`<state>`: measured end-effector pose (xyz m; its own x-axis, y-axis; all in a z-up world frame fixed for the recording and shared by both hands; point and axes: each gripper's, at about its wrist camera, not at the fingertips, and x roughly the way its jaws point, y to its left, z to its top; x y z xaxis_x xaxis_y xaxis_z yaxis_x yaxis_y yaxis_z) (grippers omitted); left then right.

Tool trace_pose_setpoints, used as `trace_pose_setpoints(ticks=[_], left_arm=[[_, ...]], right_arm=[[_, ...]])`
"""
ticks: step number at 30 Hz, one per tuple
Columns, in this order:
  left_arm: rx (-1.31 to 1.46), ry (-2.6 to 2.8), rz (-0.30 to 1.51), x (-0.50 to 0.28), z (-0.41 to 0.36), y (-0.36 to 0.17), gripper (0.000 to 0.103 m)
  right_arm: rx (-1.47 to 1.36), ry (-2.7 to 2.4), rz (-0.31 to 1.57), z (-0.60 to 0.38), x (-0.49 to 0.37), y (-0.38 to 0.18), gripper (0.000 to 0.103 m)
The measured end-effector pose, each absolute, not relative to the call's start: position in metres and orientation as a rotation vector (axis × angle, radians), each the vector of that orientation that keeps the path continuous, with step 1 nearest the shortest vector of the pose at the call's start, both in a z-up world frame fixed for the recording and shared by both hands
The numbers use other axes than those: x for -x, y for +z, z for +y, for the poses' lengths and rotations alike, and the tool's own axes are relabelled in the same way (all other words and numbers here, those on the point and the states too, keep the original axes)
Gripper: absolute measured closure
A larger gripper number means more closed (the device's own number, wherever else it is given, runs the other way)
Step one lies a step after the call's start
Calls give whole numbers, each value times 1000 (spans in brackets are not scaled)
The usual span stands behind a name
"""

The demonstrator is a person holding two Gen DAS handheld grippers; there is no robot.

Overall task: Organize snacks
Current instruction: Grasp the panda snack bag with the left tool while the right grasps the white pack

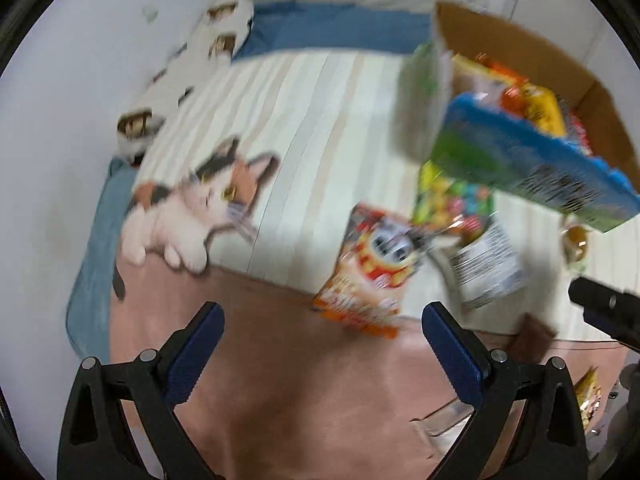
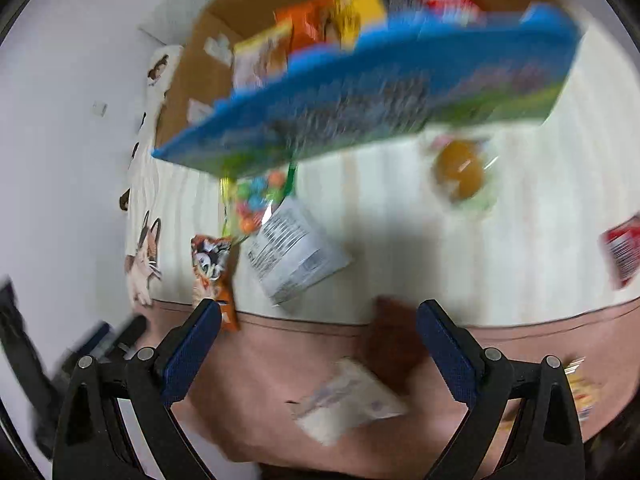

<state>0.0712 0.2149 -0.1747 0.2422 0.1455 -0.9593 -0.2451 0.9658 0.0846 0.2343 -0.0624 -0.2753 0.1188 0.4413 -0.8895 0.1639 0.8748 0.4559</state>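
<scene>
Both views are motion-blurred. My left gripper (image 1: 322, 320) is open over the pink blanket, with nothing between its fingers. My right gripper (image 2: 318, 316) is open too and holds nothing. A cardboard box (image 1: 520, 48) (image 2: 192, 80) with several snack packs stands at the far side. A big blue-green pack (image 1: 532, 160) (image 2: 380, 108) lies tilted across the box's near edge; what it rests on I cannot tell. On the striped cover lie an orange packet (image 1: 368, 276) (image 2: 212, 272), a colourful candy bag (image 1: 452, 200) (image 2: 256, 204) and a white labelled packet (image 1: 488, 268) (image 2: 296, 256).
An orange round snack (image 2: 460, 172), a red packet (image 2: 622, 252), a brown packet (image 2: 396, 344), a pale packet (image 2: 344, 400) and a yellow packet (image 2: 580, 392) lie around my right gripper. A printed cat (image 1: 192, 212) marks the cover. A white wall runs along the left.
</scene>
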Motion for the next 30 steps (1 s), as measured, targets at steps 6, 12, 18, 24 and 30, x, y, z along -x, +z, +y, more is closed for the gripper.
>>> trace_pose_setpoints(ticks=[6, 12, 18, 24, 30], left_arm=[[69, 284, 1340, -78, 228, -200, 2], [31, 261, 1381, -92, 232, -215, 2], [79, 171, 1404, -105, 233, -221, 2], [97, 58, 1460, -122, 217, -236, 2], [44, -8, 1541, -140, 201, -269, 41]], right_arm=[[-720, 91, 1531, -36, -263, -327, 4], [-633, -46, 1565, -11, -283, -357, 14], [-149, 183, 1593, 21, -277, -343, 38], [99, 250, 1590, 26, -261, -327, 26], [-161, 153, 1624, -5, -261, -333, 13]])
